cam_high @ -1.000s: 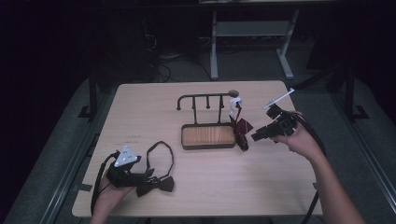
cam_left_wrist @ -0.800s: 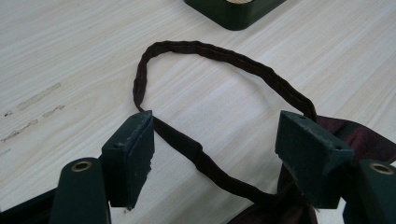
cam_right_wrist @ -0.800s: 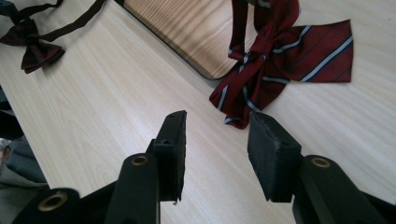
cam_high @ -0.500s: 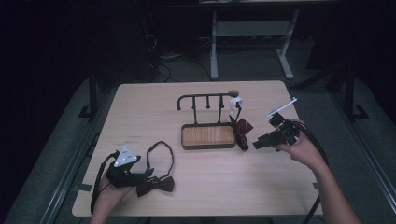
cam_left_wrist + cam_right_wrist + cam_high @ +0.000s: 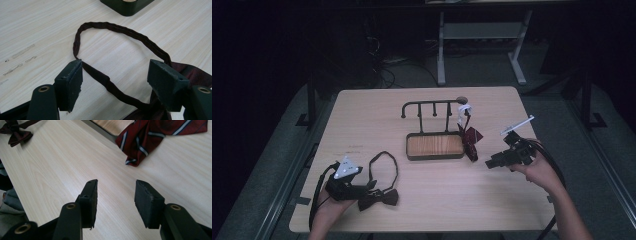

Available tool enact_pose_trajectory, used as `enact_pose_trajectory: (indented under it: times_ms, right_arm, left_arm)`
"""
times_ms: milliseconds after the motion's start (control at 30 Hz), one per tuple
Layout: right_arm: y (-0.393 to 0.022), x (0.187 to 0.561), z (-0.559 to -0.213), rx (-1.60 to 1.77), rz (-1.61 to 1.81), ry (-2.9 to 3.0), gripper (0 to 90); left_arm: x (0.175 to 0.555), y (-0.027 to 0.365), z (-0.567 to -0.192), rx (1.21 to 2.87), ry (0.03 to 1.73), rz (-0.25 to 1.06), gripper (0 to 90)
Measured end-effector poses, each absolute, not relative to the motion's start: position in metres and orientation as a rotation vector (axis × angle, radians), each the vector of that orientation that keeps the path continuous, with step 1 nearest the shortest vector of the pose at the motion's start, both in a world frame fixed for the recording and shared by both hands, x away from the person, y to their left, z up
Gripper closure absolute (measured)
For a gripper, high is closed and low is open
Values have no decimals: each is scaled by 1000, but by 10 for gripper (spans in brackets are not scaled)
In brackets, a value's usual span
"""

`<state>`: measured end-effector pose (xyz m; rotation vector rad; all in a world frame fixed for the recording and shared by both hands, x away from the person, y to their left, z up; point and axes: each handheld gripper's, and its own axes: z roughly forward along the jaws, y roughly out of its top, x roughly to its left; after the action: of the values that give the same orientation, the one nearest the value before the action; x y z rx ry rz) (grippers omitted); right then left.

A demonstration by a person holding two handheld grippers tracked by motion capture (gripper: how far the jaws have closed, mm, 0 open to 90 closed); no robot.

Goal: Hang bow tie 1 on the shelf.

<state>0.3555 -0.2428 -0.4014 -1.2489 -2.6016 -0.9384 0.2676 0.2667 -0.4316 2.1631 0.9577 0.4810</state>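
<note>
A dark bow tie (image 5: 378,198) lies near the table's front left, its strap (image 5: 384,165) looped toward the rack. My left gripper (image 5: 366,187) rests beside it. In the left gripper view the left gripper (image 5: 116,82) is open, with the strap (image 5: 117,27) running across the table between the jaws and untouched by the pads. A red striped tie (image 5: 470,138) hangs off the right end of the black hook rack (image 5: 432,106). My right gripper (image 5: 490,163) hovers just right of it, open and holding nothing (image 5: 116,195); its jaws have just been opening. The striped tie (image 5: 155,137) lies ahead of it.
The rack stands on a dark tray with a wooden inset (image 5: 434,146) at mid-table. A white tag (image 5: 465,108) sits at the rack's right end. Bare tabletop (image 5: 472,200) stretches between the two hands. Cables trail from both grippers.
My right gripper has drawn back from the striped tie toward the near right and sunk lower, its jaws wider. The left gripper and the bow tie have stayed put.
</note>
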Motion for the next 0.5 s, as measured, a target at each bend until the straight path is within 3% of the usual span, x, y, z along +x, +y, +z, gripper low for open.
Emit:
enact_pose_trajectory:
  times_ms: [500]
  right_arm:
    - [-246,331,-414,-1252,-979,-2612,511]
  left_arm:
    - [268,265,-432,2155,955,482,290]
